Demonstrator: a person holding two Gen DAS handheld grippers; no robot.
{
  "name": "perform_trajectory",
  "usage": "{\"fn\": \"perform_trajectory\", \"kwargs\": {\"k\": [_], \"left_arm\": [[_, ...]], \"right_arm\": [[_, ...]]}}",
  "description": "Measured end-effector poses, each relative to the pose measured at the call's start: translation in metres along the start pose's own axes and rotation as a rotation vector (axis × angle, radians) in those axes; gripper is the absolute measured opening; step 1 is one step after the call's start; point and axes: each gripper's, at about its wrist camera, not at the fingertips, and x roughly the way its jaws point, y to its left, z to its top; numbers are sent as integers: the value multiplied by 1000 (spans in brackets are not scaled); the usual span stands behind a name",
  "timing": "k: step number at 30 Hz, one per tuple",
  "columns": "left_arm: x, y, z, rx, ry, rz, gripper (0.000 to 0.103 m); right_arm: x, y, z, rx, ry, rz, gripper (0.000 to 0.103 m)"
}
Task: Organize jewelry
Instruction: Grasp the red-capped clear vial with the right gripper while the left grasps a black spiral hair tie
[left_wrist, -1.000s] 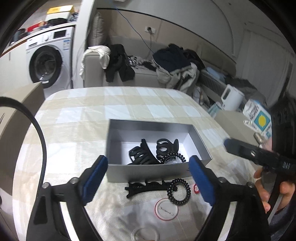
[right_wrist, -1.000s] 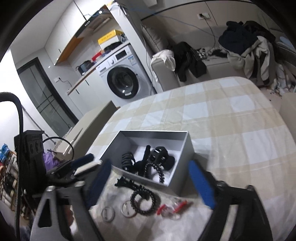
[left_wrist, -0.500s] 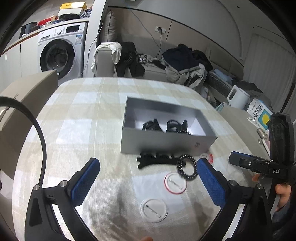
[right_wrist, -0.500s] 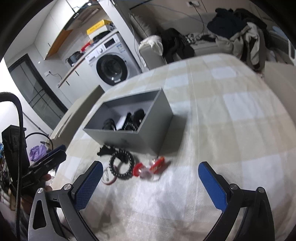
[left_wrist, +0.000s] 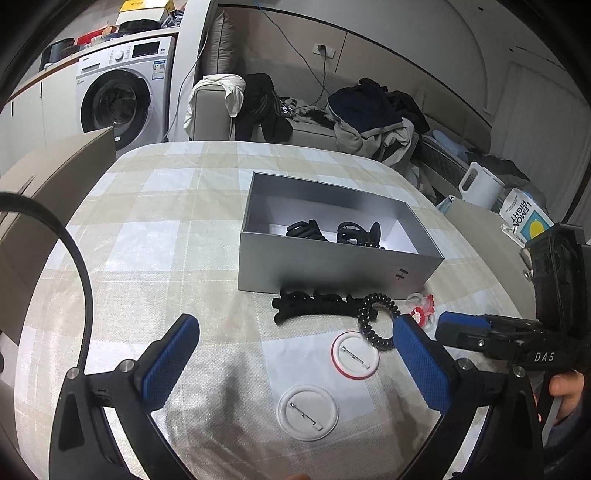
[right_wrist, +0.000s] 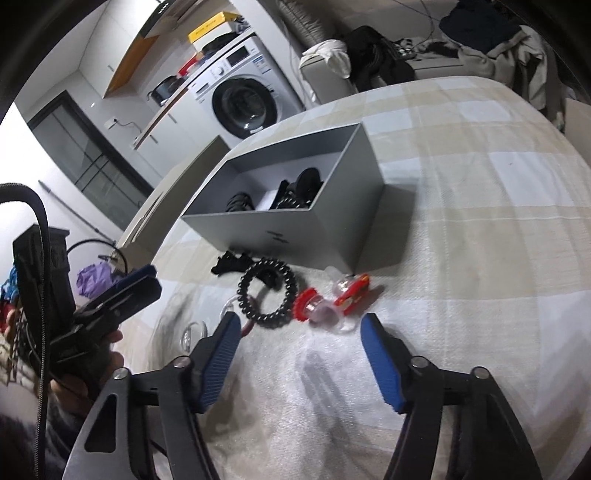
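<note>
An open grey box (left_wrist: 332, 266) (right_wrist: 314, 229) on the checked cloth holds black hair claws. In front of it lie a black claw clip (left_wrist: 306, 308) (right_wrist: 231, 262), a black spiral hair tie (left_wrist: 373, 321) (right_wrist: 267, 291), and small red-and-clear pieces (left_wrist: 421, 314) (right_wrist: 314, 306). Two round pin badges (left_wrist: 354, 354) (left_wrist: 308, 410) lie nearer. My left gripper (left_wrist: 295, 325) stands wide open over the badges, holding nothing. My right gripper (right_wrist: 301, 321) hovers low just short of the red-and-clear pieces. Its jaws are closing, and the pads touch nothing.
A cardboard flap (left_wrist: 55, 173) rises at the table's left edge. Behind the table are a washing machine (left_wrist: 118, 99) and a sofa piled with clothes (left_wrist: 369, 110). A white kettle (left_wrist: 480, 184) and a carton (left_wrist: 524, 218) stand to the right. A hand (right_wrist: 85, 362) holds the other gripper.
Both grippers have sunk toward the cloth in front of the box. The right gripper's jaws, wide half a second ago, have narrowed. The left jaws stay wide.
</note>
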Motion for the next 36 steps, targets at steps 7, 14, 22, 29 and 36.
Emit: {"fn": "perform_trajectory", "kwargs": {"k": [7,14,22,29,36], "left_arm": [[1,-1,0,0,11,2,102],[3,1,0,-4,20,14,102],[9,-3,1,4,32,8,102],[13,-5,1,15,44,8,102],[16,-8,2,17,60,2,102]], "right_arm": [[5,5,-2,-26,13,-44,50],[8,4,-1,-28,4,-74,40],[9,2,-2,-17,6,-84,24],[11,3,-1,-20,5,-51,26],[6,4,-2,-30,-37,-39,15]]}}
